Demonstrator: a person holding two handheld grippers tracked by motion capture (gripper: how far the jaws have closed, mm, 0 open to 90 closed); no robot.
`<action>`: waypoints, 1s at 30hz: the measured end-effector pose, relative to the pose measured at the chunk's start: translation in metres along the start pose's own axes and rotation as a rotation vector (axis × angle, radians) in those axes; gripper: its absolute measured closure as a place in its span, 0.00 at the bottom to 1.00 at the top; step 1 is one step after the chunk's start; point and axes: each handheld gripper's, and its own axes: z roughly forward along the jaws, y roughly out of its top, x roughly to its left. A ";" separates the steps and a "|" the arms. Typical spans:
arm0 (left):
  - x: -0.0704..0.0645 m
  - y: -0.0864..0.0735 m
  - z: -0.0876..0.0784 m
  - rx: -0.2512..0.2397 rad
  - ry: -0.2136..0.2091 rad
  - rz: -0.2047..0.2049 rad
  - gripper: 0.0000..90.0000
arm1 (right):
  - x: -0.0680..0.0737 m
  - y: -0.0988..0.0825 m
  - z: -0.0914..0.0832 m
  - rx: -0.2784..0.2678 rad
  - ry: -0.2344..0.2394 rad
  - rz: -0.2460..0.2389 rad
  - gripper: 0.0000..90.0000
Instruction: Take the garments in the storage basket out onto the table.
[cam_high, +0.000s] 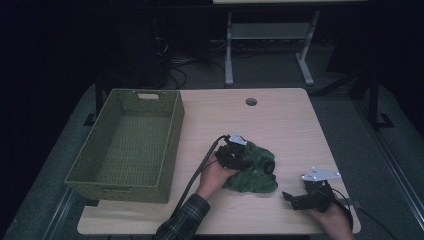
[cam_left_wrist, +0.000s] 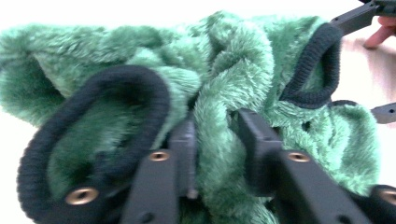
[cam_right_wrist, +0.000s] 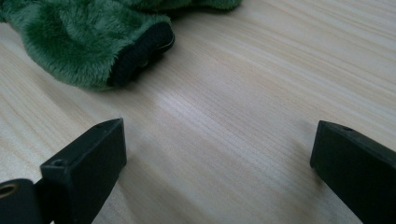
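Fleece felt soft and floppy, I judged; my left gripper (cam_left_wrist: 217, 140) pinched a fold of the green garment (cam_left_wrist: 243, 60), right gripper (cam_right_wrist: 219, 158) spread.

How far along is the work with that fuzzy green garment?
Early on. The green garment lies crumpled on the table, and the basket beside it holds nothing. The left hand-held gripper has a fold between its jaws; the right hand-held gripper waits open.
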 end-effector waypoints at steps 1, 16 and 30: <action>-0.001 0.000 -0.002 -0.005 0.004 -0.001 0.66 | 0.000 0.000 0.000 0.000 0.000 0.000 0.04; -0.009 -0.028 -0.065 -0.067 0.044 0.044 0.44 | 0.000 0.001 0.001 0.000 0.005 -0.004 0.03; -0.008 -0.071 -0.082 -0.056 0.088 0.028 0.39 | 0.004 0.000 -0.006 -0.013 0.055 0.003 0.16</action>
